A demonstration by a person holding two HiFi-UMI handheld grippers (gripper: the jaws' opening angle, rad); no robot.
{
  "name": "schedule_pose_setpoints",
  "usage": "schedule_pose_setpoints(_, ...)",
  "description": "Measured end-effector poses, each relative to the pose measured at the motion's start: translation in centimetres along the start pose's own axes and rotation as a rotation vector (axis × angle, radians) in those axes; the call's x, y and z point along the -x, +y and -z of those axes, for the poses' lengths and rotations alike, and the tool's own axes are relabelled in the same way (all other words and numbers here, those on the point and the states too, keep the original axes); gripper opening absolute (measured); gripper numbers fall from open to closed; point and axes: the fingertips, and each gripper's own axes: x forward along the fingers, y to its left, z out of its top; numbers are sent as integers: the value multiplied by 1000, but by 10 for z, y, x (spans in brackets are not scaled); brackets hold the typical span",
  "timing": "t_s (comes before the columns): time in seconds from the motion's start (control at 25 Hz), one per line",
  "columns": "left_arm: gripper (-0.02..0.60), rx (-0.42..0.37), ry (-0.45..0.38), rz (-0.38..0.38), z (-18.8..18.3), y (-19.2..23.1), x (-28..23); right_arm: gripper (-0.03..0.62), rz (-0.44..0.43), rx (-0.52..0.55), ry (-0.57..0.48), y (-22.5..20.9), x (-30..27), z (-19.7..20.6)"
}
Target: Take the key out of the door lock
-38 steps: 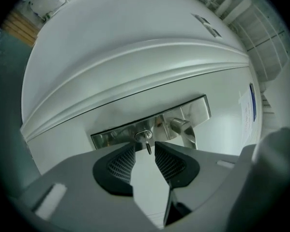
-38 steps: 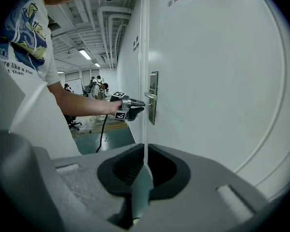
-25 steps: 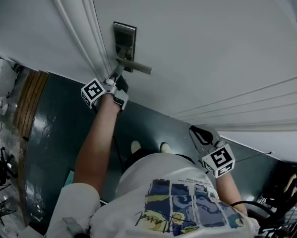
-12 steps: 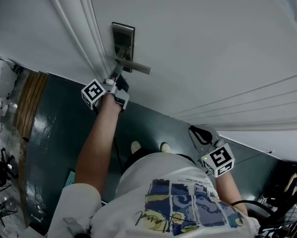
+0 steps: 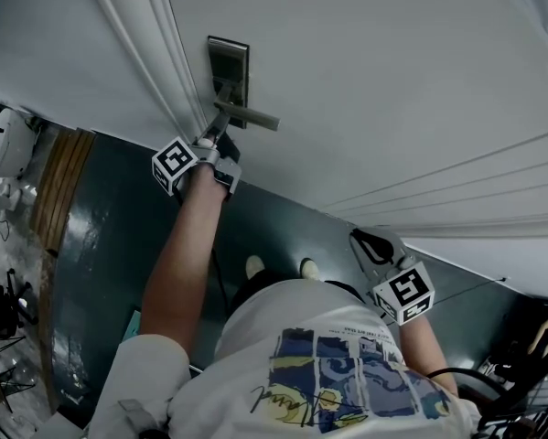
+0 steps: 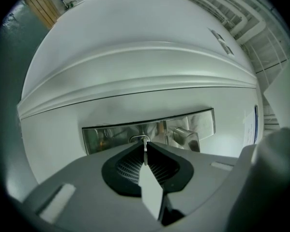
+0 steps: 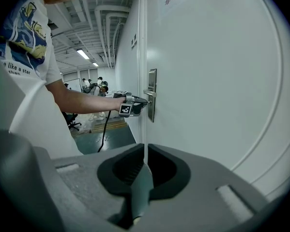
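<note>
White door fills the top of the head view, with dark green floor below it. Left part of the right gripper view shows an open hall with ceiling lights.

Left claw: jaws pinched tight on the key, which shows edge-on as a thin metal strip between the dark pads. Key runs straight up from the pinch to the keyhole. Its tip is at the hole; depth can't be judged.

Keyhole sits mid-way along the lock plate, brushed steel, lying across the centre of the left gripper view. Handle stub is just right of the keyhole.

In the head view this claw is upper centre, nose at the plate beside the lever's inner end. Its marker cube points toward lower left, and the bare forearm runs down to a white sleeve. Door moulding is just left of the plate.

Right claw: jaws together, nothing between them, only a hairline seam. It is well apart from the lock, at the lower right of the head view, nose toward the door's lower part.

Its camera looks along the door face, with plate, handle and left claw at mid-frame. Black cable drops from the left claw toward the floor. Printed white T-shirt sits at the bottom of the head view.
</note>
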Motion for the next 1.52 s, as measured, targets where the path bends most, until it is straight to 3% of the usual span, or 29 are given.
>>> schedule_pose_setpoints(0.4, 23, 30, -23, -34, 17, -15, 29, 15, 1, -7, 1, 25, 39, 10)
schedule_pose_setpoints(0.56, 23, -1, -38, -24, 26, -31, 60, 15, -5, -3, -1, 23, 56, 8)
schedule_pose_setpoints(0.72, 23, -42, -49, -36, 16, -29, 74, 15, -55, 20, 3, 19, 37, 12)
schedule_pose_setpoints(1.04, 23, -15, -62, -17, 21, -33, 119, 15, -143, 76, -27, 30, 8, -4)
schedule_pose_setpoints(1.52, 25, -45, -135, -20, 40, -59, 189, 15, -263, 147, -78, 38, -6, -12)
